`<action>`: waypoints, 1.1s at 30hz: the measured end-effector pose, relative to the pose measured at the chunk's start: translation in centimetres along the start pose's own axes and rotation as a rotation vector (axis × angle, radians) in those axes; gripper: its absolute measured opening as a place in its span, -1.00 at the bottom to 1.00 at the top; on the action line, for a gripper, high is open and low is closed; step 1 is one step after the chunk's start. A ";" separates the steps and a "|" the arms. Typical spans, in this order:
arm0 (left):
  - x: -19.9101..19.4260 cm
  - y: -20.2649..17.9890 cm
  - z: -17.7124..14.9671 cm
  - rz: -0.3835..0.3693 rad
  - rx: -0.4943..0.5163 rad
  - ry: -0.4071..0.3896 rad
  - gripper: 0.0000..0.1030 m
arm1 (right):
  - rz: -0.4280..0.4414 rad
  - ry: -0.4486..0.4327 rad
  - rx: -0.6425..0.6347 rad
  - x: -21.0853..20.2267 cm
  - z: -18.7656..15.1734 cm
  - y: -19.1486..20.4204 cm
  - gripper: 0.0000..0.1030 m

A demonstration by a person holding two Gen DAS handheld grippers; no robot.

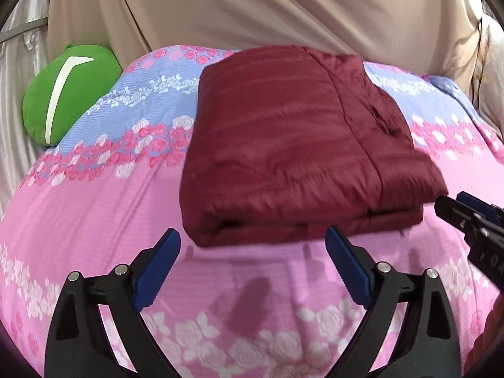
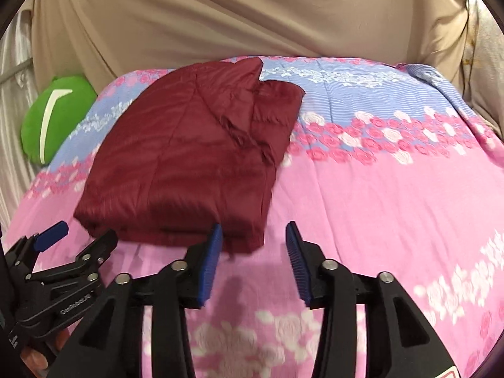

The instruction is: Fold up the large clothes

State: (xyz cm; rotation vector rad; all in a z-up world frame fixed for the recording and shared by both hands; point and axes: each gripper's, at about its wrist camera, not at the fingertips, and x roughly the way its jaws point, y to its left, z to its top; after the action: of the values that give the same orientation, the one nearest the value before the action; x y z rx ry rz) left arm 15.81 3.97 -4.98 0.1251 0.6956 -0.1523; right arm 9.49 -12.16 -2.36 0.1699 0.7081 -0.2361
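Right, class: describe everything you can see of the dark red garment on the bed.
The dark red garment looks like a quilted, slightly shiny padded jacket, folded into a thick, roughly rectangular stack with layered edges at the near side. It lies flat on the pink and blue floral bedspread. A seam runs along its top, with a rumpled flap at the far right corner. Neither gripper touches it.

my left wrist view looks forward and slightly down along its own fingers, low and close over the pink floral bedspread (image 1: 94,208), facing the beige curtain (image 1: 252,9). my right wrist view sits just beside it to the right, facing the same way, equally near. both share the folded maroon garment (image 1: 293,145), the green cushion (image 1: 66,94) and the curtain, and each catches the other gripper at its edge.
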 end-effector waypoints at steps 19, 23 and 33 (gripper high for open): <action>-0.9 0.0 -3.5 0.091 -0.060 0.033 0.84 | -0.095 0.041 -0.094 0.0 -5.0 2.8 0.17; -0.9 0.0 -3.6 0.097 -0.059 0.033 0.84 | -0.094 0.045 -0.085 0.0 -5.1 2.7 0.17; -0.6 -0.1 -3.7 0.115 -0.053 0.045 0.83 | -0.106 0.057 -0.088 0.3 -5.3 3.0 0.17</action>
State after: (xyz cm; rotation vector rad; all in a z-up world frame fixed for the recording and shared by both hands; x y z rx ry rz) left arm 13.00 4.57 -7.40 0.1176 0.7344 -0.0214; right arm 7.18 -8.13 -6.28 0.0559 0.7835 -0.3014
